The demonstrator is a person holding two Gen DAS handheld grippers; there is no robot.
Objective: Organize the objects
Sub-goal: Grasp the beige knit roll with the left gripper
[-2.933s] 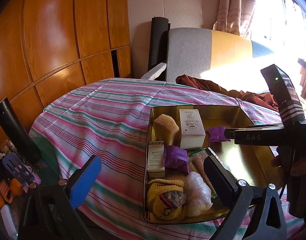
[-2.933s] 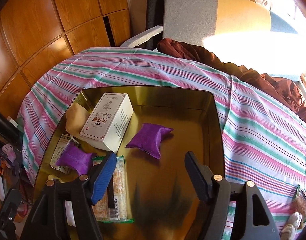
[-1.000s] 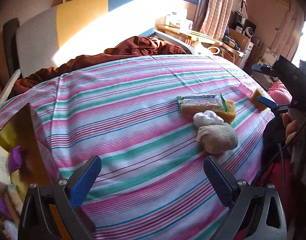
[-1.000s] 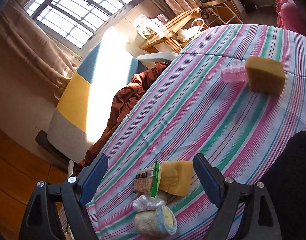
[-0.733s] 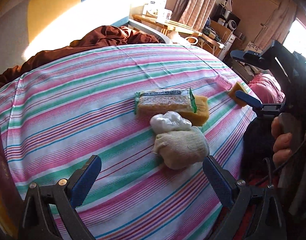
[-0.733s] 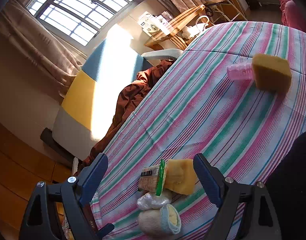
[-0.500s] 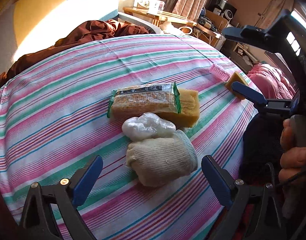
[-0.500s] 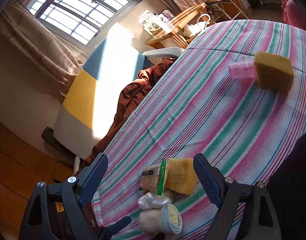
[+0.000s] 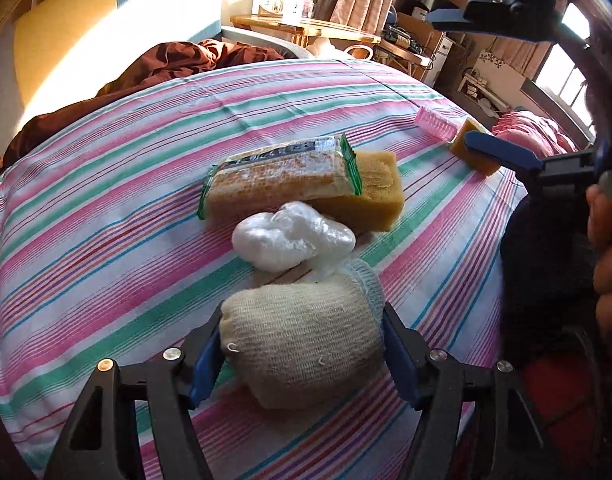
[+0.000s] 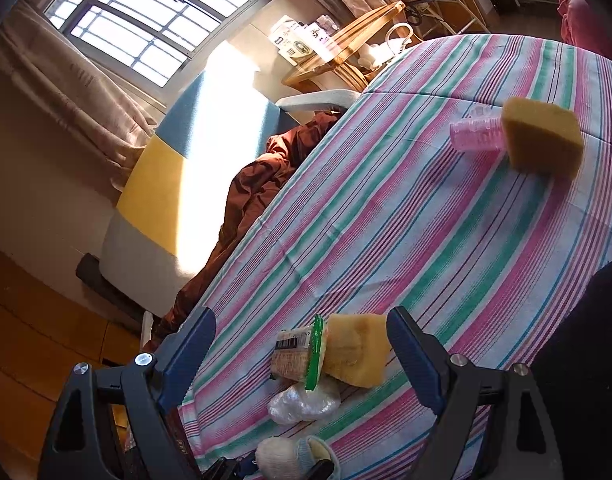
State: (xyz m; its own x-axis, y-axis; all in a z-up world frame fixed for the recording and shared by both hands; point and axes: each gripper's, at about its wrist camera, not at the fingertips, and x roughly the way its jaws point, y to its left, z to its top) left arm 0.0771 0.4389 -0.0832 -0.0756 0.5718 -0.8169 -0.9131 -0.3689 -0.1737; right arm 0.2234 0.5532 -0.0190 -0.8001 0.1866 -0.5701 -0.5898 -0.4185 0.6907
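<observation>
A cream rolled sock [image 9: 301, 336] lies at the near edge of the striped tablecloth [image 9: 105, 220]. My left gripper [image 9: 301, 344] straddles it, its jaws closing, and both blue pads touch the sock's sides. Behind the sock lie a white plastic bundle [image 9: 289, 240], a green-edged cracker pack [image 9: 277, 176] and a yellow sponge [image 9: 370, 196]. My right gripper [image 10: 299, 320] hovers open over the cracker pack [image 10: 293, 354] and sponge [image 10: 354, 350], with nothing between its fingers. The sock [image 10: 285, 458] shows at the bottom edge of the right wrist view.
A second sponge [image 10: 542, 140] and a pink ridged item [image 10: 476, 134] lie near the table's far edge. A brown cloth [image 9: 165, 64] is draped over the chair behind. A person's hand [image 9: 606, 260] holds the right gripper's handle at the right.
The left gripper swung away from the gold tray, came down over the pile and narrowed its jaws onto the sock. The right gripper held still for the last second.
</observation>
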